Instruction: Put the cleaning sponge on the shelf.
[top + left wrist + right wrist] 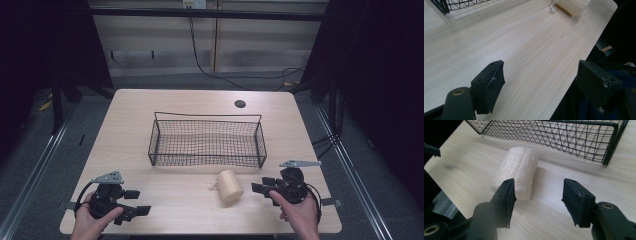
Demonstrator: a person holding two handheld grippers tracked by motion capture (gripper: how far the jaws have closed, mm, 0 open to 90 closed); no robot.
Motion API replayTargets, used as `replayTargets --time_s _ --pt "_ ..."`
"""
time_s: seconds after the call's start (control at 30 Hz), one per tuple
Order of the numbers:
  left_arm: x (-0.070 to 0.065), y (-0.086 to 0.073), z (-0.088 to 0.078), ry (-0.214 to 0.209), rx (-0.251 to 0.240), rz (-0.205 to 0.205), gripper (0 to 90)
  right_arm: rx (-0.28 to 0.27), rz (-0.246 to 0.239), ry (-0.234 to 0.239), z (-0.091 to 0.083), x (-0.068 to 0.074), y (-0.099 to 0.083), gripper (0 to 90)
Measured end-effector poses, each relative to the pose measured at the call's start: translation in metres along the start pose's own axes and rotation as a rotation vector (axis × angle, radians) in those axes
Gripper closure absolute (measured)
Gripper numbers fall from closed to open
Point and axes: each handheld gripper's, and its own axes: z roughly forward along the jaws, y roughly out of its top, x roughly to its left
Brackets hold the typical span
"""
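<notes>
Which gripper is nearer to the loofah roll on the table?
Right. The right gripper sits just beside the loofah roll, jaws apart and pointing at it. The left gripper rests near the table's opposite front corner, well away.

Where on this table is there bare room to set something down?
Free: the strip behind the basket up to the hole, and the front between left gripper and loofah. Crowded between loofah and right gripper.

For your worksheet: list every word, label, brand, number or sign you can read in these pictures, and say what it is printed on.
There is no readable text.
The loofah roll, the wire basket, the table and both grippers bear no lettering.
A small yellow and white object at the top edge of the high view is too small to read.
</notes>
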Motion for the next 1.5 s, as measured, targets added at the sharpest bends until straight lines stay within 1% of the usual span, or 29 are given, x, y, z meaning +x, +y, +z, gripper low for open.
replayTargets --time_s 0.1,0.13,0.23,0.27,0.3,0.33,0.37,0.43,0.47,0.53,0.57,0.6,0.63,0.7,0.73,0.77,0.83,0.87,0.93,1.03,1.07,1.1,1.17,1.2,1.23,1.33,1.4,1.47,1.5 --pt "0.000 0.000 0.000 -0.005 -0.002 -0.002 21.6 0.007 -0.003 -0.016 0.000 0.005 0.008 46.7" --pt "0.000 0.000 0.000 -0.005 -0.002 -0.002 21.6 0.009 -0.016 -0.022 0.000 0.007 0.010 47.7" --pt "0.000 0.000 0.001 0.000 -0.004 -0.003 21.6 0.017 -0.023 -0.013 0.000 0.011 0.014 47.8" --pt "0.001 0.000 0.001 -0.003 -0.001 -0.002 21.6 0.018 -0.020 -0.002 0.000 0.012 0.016 47.8" --pt "0.001 -0.001 0.001 0.000 -0.001 -0.001 21.6 0.047 -0.019 0.016 0.000 0.014 0.021 47.0" --pt "0.001 -0.001 0.001 0.004 0.000 0.000 21.6 0.047 -0.019 0.016 0.000 0.014 0.021 47.0" --pt "0.001 -0.001 0.001 0.000 -0.001 -0.007 21.6 0.089 -0.019 0.012 0.001 0.016 0.027 44.6" --pt "0.002 -0.001 0.001 -0.004 -0.002 -0.008 21.5 0.101 -0.017 0.020 0.002 0.016 0.029 44.5" --pt "0.002 -0.001 0.001 -0.003 -0.002 -0.007 21.6 0.116 -0.012 0.033 0.004 0.015 0.032 43.6" --pt "0.002 -0.001 0.001 -0.005 -0.003 -0.007 21.6 0.130 -0.007 0.033 0.005 0.015 0.035 41.5" --pt "0.002 -0.001 0.001 -0.009 0.001 -0.005 21.6 0.153 -0.010 0.048 0.009 0.016 0.038 38.9" --pt "0.002 -0.001 0.001 -0.009 0.001 -0.005 21.6 0.153 -0.010 0.048 0.009 0.016 0.038 38.9" --pt "0.001 -0.001 0.001 -0.006 -0.002 -0.004 21.6 0.184 0.001 0.047 0.013 0.017 0.042 34.5" --pt "0.001 -0.001 0.001 -0.009 -0.002 -0.004 21.6 0.207 0.007 0.043 0.017 0.017 0.046 31.4" --pt "0.001 -0.001 0.001 -0.009 -0.004 -0.004 21.6 0.207 0.007 0.043 0.017 0.017 0.046 31.4" --pt "0.002 -0.001 0.001 -0.010 -0.004 -0.004 21.6 0.222 0.012 0.047 0.021 0.018 0.052 31.3" --pt "0.002 -0.001 0.001 -0.010 -0.005 -0.009 21.6 0.245 0.004 0.046 0.025 0.020 0.056 31.3" --pt "0.002 -0.001 0.001 -0.010 -0.005 -0.009 21.6 0.245 0.004 0.046 0.025 0.020 0.056 31.3" --pt "0.003 -0.001 0.000 -0.010 -0.006 -0.009 21.6 0.261 0.006 0.038 0.029 0.023 0.060 31.3" --pt "0.002 -0.002 0.000 -0.006 -0.008 -0.007 21.6 0.278 0.010 0.049 0.034 0.027 0.065 31.2" --pt "0.002 -0.002 0.000 -0.006 -0.008 -0.007 21.6 0.304 0.009 0.044 0.038 0.028 0.067 30.5" --pt "0.002 -0.002 0.000 -0.003 -0.008 -0.008 21.6 0.345 0.002 0.051 0.043 0.029 0.069 28.6" --pt "0.001 -0.002 0.000 -0.006 -0.008 -0.008 21.6 0.355 0.007 0.046 0.045 0.030 0.070 28.5" --pt "0.001 -0.001 0.000 -0.006 -0.005 -0.007 21.6 0.354 0.000 0.045 0.047 0.030 0.071 28.6" --pt "0.001 -0.001 0.001 0.001 -0.001 -0.005 21.6 0.365 0.006 0.053 0.048 0.032 0.072 28.6" --pt "0.001 -0.001 0.001 0.003 -0.002 -0.006 21.6 0.393 -0.009 0.059 0.054 0.035 0.076 28.7" --pt "0.002 -0.001 0.000 0.006 -0.003 -0.007 21.7 0.420 -0.016 0.054 0.057 0.036 0.078 28.7" --pt "0.001 -0.002 0.001 0.001 0.002 -0.010 21.7 0.434 -0.017 0.056 0.060 0.036 0.078 28.6" --pt "0.001 -0.002 0.001 0.001 0.002 -0.009 21.7 0.464 -0.011 0.060 0.064 0.036 0.079 28.3"
